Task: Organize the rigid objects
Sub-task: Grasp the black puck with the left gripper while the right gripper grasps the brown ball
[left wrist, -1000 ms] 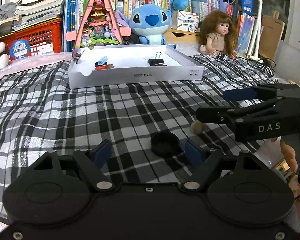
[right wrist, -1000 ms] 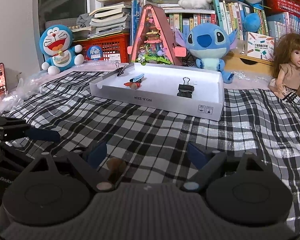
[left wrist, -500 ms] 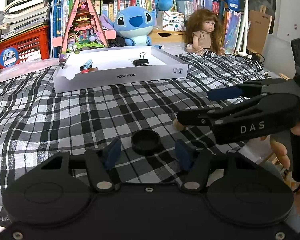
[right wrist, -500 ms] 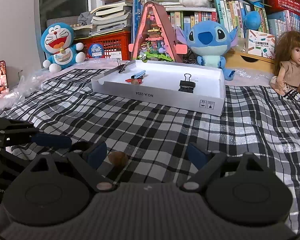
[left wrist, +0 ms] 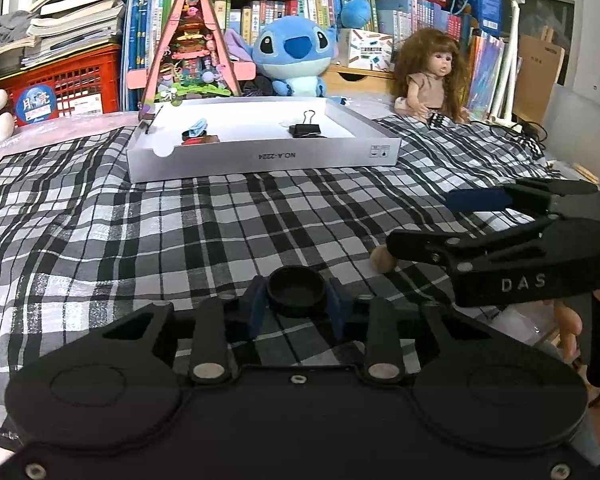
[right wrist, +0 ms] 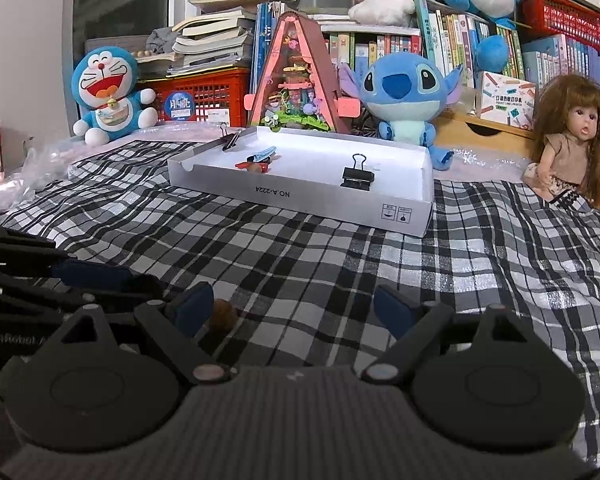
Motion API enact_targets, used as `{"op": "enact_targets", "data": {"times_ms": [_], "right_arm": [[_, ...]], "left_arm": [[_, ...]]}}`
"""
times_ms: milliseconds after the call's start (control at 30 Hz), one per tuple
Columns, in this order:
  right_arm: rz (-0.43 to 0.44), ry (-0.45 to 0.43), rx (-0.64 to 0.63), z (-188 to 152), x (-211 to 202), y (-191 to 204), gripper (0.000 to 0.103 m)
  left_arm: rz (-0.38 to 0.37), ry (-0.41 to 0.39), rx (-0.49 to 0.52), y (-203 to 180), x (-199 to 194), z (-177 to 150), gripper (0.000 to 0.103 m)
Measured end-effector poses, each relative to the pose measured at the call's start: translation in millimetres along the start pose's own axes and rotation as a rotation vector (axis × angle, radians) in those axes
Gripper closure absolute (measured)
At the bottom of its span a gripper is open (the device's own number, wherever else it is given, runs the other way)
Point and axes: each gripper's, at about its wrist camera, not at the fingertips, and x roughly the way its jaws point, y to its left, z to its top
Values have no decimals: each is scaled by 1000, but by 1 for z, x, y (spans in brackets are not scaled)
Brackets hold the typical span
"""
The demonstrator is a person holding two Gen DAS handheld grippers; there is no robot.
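In the left wrist view, my left gripper (left wrist: pixel 296 306) is shut on a round black cap (left wrist: pixel 296 290) on the checked cloth. A small brown wooden ball (left wrist: pixel 382 260) lies to its right, partly behind the right gripper's finger. In the right wrist view, my right gripper (right wrist: pixel 292 308) is open and empty; the brown ball (right wrist: pixel 224 314) lies just inside its left finger. The left gripper's blue pad (right wrist: pixel 88 274) shows at the left. A white box (left wrist: pixel 260 156) at the back holds a black binder clip (left wrist: pixel 306 130) and small red and blue items (left wrist: pixel 198 134).
The white box (right wrist: pixel 300 196) also shows in the right wrist view with a binder clip (right wrist: pixel 358 176) inside. Behind it stand a Stitch plush (right wrist: pixel 404 96), a Doraemon plush (right wrist: pixel 106 92), a doll (right wrist: pixel 568 140), a pink triangular model (right wrist: pixel 296 76) and bookshelves.
My left gripper moved forward around the black cap and closed on it. My right gripper stayed open, with the brown ball now close to its left finger.
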Motion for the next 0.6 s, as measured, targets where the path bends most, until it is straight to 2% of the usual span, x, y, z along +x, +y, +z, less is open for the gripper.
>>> {"op": "enact_targets", "data": {"times_ms": [333,600], "right_arm": [[12,-11,-46,-5,0,15,11],[-31,-48,-37,-14,1,25,18]], "left_arm": [[42,-20,-10,-3,1,-3,73],[96,-55,-36,-5,2,-7,73]]}}
